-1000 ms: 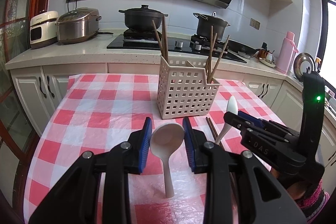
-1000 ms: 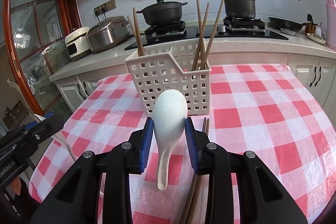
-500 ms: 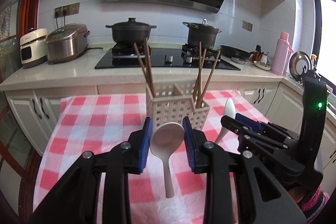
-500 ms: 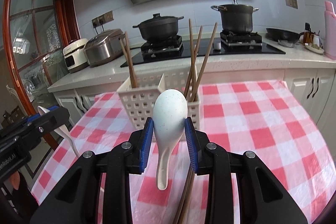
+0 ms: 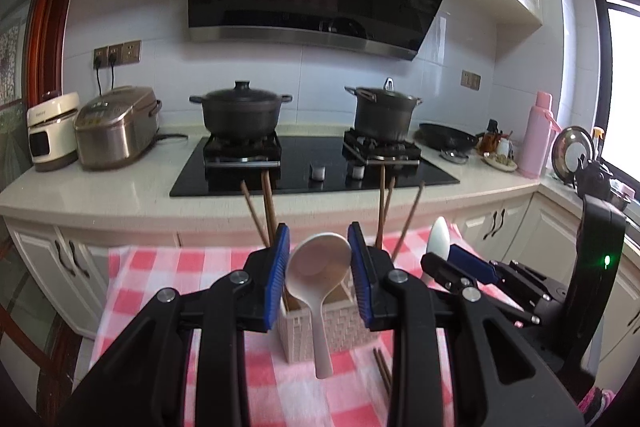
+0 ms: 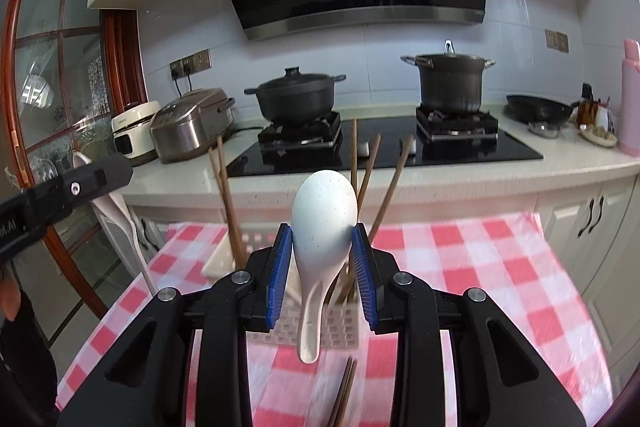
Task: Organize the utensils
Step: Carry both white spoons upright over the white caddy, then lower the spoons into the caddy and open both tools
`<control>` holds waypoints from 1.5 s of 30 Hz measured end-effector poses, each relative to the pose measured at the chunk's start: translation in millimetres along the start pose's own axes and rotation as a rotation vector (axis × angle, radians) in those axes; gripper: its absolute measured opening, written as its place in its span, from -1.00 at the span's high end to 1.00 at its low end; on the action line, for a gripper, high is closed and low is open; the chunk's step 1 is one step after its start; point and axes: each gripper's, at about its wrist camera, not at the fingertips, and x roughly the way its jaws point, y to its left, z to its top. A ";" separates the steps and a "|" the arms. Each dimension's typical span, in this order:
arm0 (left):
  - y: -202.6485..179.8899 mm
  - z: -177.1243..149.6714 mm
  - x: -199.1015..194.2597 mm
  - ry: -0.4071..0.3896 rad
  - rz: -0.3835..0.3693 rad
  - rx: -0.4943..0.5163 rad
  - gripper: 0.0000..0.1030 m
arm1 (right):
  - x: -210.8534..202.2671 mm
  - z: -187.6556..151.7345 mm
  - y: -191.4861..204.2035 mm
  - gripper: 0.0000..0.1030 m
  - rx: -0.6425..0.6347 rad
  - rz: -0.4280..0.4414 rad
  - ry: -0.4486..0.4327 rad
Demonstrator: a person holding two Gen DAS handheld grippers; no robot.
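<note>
My left gripper [image 5: 319, 269] is shut on a white ceramic spoon [image 5: 318, 267], bowl up and hollow toward the camera, handle hanging down. Behind and below it stands a white perforated utensil basket [image 5: 332, 331] with brown chopsticks [image 5: 264, 211] sticking up. My right gripper [image 6: 322, 259] is shut on a speckled white spoon [image 6: 323, 219], bowl up and back toward the camera, above the same basket [image 6: 320, 327]. More chopsticks [image 6: 344, 387] lie on the checked cloth in front of the basket. The right gripper [image 5: 460, 267] also shows at the right of the left wrist view.
The table wears a red-and-white checked cloth [image 6: 460, 267]. Behind it runs a counter with a black hob [image 5: 316, 167], two dark pots [image 5: 240, 111], a rice cooker [image 5: 116, 127] and a pink flask [image 5: 538, 135]. A glass door [image 6: 52, 107] stands at the left.
Both grippers have risen with their spoons still held. The basket and table have dropped lower in both views, and more of the range hood shows.
</note>
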 end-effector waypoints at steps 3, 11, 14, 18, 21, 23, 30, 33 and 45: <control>0.7 18.9 12.1 -0.020 0.009 -0.002 0.43 | 8.9 14.1 0.0 0.41 -0.015 -0.008 -0.025; 5.8 41.3 54.6 -0.064 0.051 -0.031 0.43 | 34.3 27.3 1.5 0.41 -0.051 -0.021 -0.063; 9.3 36.2 66.1 -0.070 0.062 -0.049 0.43 | 42.9 21.0 1.2 0.41 -0.051 -0.006 -0.063; 14.2 24.4 82.8 -0.053 0.068 -0.068 0.43 | 53.7 10.3 2.4 0.41 -0.062 0.007 -0.054; 16.1 14.3 93.2 -0.033 0.073 -0.068 0.43 | 62.0 -0.5 1.5 0.41 -0.064 0.009 -0.038; 16.6 7.6 98.2 -0.021 0.079 -0.061 0.43 | 64.2 -6.1 0.9 0.41 -0.061 0.016 -0.028; 22.9 -13.5 104.7 0.010 0.115 -0.067 0.42 | 66.3 -17.3 -1.7 0.39 -0.062 0.024 -0.005; 26.3 -17.9 100.0 0.015 0.124 -0.064 0.40 | 60.9 -17.9 -5.3 0.24 -0.055 0.034 -0.003; 35.8 -32.8 41.7 -0.026 0.214 -0.086 -0.41 | 7.3 -16.7 -13.1 0.17 -0.058 0.007 -0.037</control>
